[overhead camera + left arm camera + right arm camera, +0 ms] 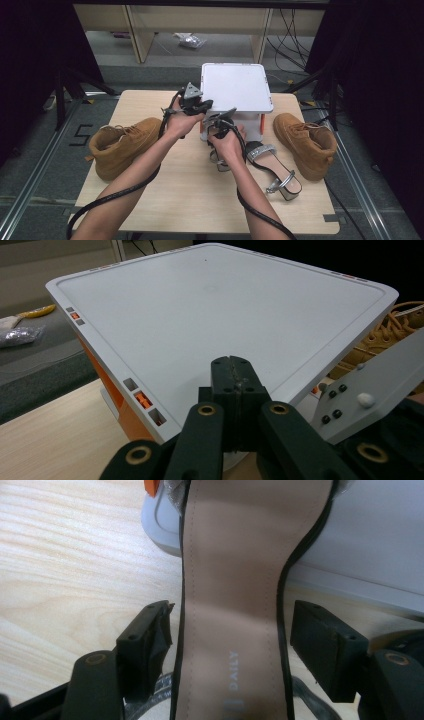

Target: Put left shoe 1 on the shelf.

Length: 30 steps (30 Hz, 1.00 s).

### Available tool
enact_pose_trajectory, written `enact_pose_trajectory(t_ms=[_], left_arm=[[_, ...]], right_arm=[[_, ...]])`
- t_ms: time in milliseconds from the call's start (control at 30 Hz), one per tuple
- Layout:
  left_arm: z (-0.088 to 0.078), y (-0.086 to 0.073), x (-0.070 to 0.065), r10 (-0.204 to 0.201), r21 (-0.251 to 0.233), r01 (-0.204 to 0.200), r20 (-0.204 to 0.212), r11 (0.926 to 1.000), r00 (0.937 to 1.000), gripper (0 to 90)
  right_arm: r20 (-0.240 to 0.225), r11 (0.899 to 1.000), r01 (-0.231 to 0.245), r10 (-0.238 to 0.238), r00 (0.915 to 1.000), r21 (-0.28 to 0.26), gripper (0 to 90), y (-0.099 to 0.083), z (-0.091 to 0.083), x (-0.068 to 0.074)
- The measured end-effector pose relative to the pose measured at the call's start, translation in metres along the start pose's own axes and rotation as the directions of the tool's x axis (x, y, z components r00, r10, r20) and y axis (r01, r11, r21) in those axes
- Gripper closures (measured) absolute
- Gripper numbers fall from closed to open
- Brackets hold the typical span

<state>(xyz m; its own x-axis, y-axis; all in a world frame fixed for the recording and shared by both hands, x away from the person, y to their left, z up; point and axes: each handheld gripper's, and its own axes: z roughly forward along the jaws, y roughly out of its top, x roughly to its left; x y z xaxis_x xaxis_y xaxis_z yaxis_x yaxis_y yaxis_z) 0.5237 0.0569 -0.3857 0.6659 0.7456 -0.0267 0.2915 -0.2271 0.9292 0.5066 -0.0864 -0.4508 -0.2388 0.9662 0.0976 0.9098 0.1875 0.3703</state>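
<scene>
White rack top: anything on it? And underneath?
The white rack top is bare. Beneath it, orange side supports show, and a sandal has its toe pushed under; the rest underneath is covered.

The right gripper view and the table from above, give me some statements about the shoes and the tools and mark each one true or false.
1. The right tool has its jaws apart around a sandal, pads not touching. True.
2. The left tool is wide open. False: its jaws are shut, empty, over the white rack.
3. Two tan boots sit at opposite table sides. True.
4. The other sandal stands on the rack. False: it lies on the table.
</scene>
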Motion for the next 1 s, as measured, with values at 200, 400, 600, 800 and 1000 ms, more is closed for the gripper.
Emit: enact_pose_trajectory(t_ms=[200,400,600,800,1000], left_arm=[[0.000,0.000,0.000,0.003,0.001,-0.003,0.001,1.0000,1.0000,89.9],[0.000,0.000,0.000,0.005,0.001,-0.005,0.000,1.0000,1.0000,89.9],[0.000,0.000,0.000,0.007,0.002,-0.007,-0.002,1.0000,1.0000,89.9],[0.000,0.000,0.000,0.007,0.003,-0.007,-0.003,1.0000,1.0000,89.9],[0.000,0.000,-0.001,0.009,0.004,-0.009,-0.004,1.0000,1.0000,89.9]], right_arm=[[-0.046,0.999,-0.034,0.033,0.9984,-0.020,34.7,-0.006,-0.017,-0.004],[-0.053,0.996,-0.028,0.024,0.9983,-0.083,41.4,-0.016,-0.043,-0.009],[-0.044,0.994,-0.009,0.005,0.9990,-0.106,60.0,-0.030,-0.062,-0.016],[-0.062,0.995,0.029,-0.035,0.9975,-0.098,75.7,-0.043,-0.074,-0.026],[-0.065,0.995,0.042,-0.048,0.9967,-0.091,88.4,-0.057,-0.083,-0.033]])
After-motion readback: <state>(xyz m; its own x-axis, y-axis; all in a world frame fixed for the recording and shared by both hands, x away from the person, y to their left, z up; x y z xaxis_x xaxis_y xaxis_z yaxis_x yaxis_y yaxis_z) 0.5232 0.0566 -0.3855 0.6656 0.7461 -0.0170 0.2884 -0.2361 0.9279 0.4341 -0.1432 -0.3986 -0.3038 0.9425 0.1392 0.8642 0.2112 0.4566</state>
